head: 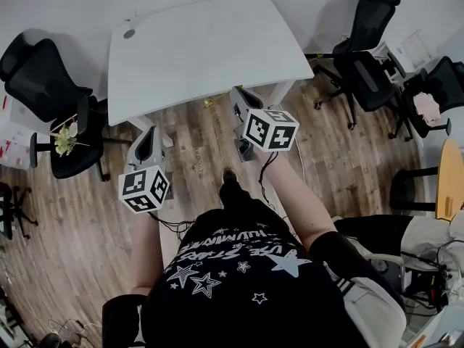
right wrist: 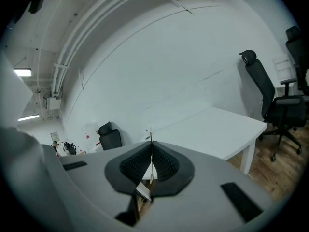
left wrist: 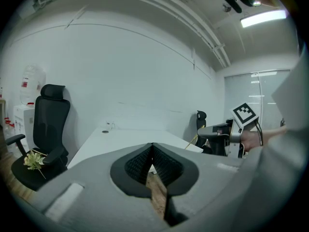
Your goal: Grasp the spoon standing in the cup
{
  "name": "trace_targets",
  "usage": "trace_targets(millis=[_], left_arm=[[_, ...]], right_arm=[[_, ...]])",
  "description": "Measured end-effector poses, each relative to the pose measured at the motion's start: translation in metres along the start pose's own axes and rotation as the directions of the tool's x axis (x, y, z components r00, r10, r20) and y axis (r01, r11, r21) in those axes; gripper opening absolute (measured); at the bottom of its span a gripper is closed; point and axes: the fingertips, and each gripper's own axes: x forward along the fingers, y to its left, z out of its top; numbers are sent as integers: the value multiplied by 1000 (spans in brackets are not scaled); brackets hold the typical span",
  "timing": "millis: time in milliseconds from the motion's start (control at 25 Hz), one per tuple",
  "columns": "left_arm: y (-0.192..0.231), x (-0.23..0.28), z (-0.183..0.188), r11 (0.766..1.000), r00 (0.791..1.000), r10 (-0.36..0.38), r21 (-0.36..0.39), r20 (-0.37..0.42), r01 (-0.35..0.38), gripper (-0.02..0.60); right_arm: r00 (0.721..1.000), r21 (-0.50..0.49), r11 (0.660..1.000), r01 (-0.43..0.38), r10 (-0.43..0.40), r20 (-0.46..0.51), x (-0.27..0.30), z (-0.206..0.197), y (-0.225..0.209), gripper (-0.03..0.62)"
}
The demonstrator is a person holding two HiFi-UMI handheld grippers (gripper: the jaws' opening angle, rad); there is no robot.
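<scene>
1. The spoon and the cup cannot be made out in any of the three views.
2. The left tongs (head: 151,132) (left wrist: 152,145), grey with black ribbed pads and a cube of square markers, have their jaws pressed together with nothing between them.
3. The right tongs (head: 239,93) (right wrist: 151,143), of the same make, also have their jaws closed tight on nothing.
4. Both tongs are held over the brown wooden plank floor (head: 196,151), short of the table's near edge. The right tongs are closer to that edge.
5. One white rectangular table (head: 196,49) with rounded corners stands ahead of the tongs. It has a small round grey grommet (head: 129,32) near its far left corner.
6. A small brass-coloured thing (head: 210,101) shows just off the table's near edge. What it is cannot be told.
7. The head view shows four black high-backed office chairs. One chair (head: 43,75) stands off the table's left edge, and three chairs (head: 370,75) stand off its right edge.
8. One small bunch of pale yellow-green flowers (head: 65,138) lies on the left chair's seat.
9. One white water dispenser (left wrist: 26,115) stands behind that chair and carries a clear bottle on top. The bottle's fill cannot be told.
10. The person wears a black shirt with white stars (head: 239,274).
</scene>
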Motion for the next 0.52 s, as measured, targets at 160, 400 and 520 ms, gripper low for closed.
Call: trace_targets(millis=[160, 400, 520], left_arm=[[-5, -17, -1, 1000, 1000, -10, -4, 10, 10, 8], [-7, -39, -10, 1000, 1000, -16, -14, 14, 17, 8], [-10, -49, -17, 1000, 1000, -19, -20, 13, 19, 8]], right_arm=[[1000, -15, 1000, 0, 0, -2, -15, -6, 12, 14], [1000, -31, 1000, -1, 1, -5, -32, -20, 28, 14], [1000, -36, 999, 3, -3, -13, -41, -28, 31, 14]])
